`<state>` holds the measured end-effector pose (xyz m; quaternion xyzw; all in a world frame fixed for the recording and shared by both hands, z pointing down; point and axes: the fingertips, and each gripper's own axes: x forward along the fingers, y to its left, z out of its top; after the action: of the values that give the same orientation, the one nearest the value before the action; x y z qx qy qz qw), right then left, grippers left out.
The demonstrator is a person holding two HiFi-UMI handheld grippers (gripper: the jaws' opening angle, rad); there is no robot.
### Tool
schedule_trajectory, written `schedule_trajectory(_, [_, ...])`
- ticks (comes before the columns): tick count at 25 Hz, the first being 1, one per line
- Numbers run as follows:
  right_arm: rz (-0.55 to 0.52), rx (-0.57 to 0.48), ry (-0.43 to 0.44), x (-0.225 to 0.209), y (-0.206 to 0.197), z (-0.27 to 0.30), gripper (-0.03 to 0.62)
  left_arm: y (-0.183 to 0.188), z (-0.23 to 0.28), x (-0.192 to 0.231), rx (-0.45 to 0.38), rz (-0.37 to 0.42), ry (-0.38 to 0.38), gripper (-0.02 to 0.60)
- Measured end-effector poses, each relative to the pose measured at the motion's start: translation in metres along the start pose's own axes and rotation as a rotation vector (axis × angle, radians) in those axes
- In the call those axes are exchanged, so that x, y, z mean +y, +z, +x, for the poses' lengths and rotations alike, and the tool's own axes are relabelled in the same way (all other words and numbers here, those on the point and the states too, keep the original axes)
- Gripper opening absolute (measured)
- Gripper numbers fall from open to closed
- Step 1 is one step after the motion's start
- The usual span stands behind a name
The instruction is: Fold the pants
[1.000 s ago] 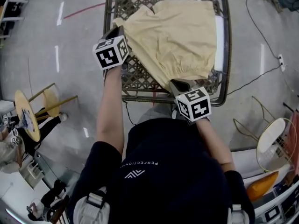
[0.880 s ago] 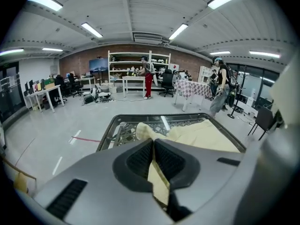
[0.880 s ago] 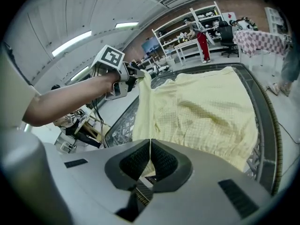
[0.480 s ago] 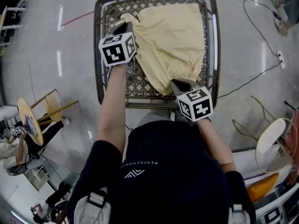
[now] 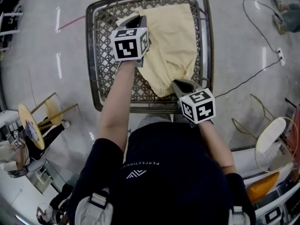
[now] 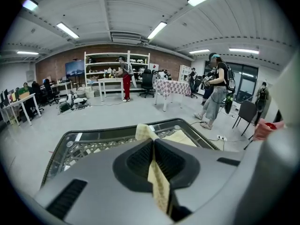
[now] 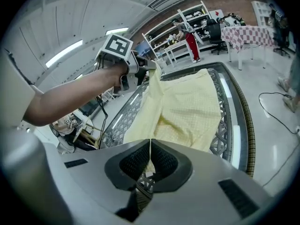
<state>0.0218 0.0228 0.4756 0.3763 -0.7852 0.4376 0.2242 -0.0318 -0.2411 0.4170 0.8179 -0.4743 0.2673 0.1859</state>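
- On the lattice-topped table (image 5: 92, 55), the pale yellow pants (image 5: 178, 36) covered the middle and right of the top, reaching from the far rim down to the near edge.
- At the far left corner of the garment, the left gripper (image 5: 137, 18) had its jaws pressed together on a fold of the cloth. In the left gripper view, a strip of yellow fabric ran down between the pads.
- That pinched corner was held up off the table, and the cloth fell away from it to the part that lay flat, as the right gripper view showed.
- At the near edge of the pants, the right gripper (image 5: 176, 83) had its jaws closed as well, nipping a thin edge of the gathered cloth at their tips.
- Between the two grippers, the left side of the pants ran as one long raised fold.
- Left of the garment, the open lattice of the table top showed.
- To the right of the table, a cable (image 5: 255, 76) trailed across the grey floor (image 5: 42, 46).
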Motion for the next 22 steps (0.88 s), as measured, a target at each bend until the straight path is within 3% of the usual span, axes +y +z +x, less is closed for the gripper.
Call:
schedule_trajectory(12, [0.070,0.017,-0.039,-0.036,-0.011,-0.016,0.038,0.013,0.060,-0.071,0.025,0.043,-0.120,0.017])
schedule_trajectory(22, [0.109,0.030,-0.063,-0.061,-0.028,-0.032,0.038,-0.004,0.095,-0.142,0.062,0.067,-0.228,0.017])
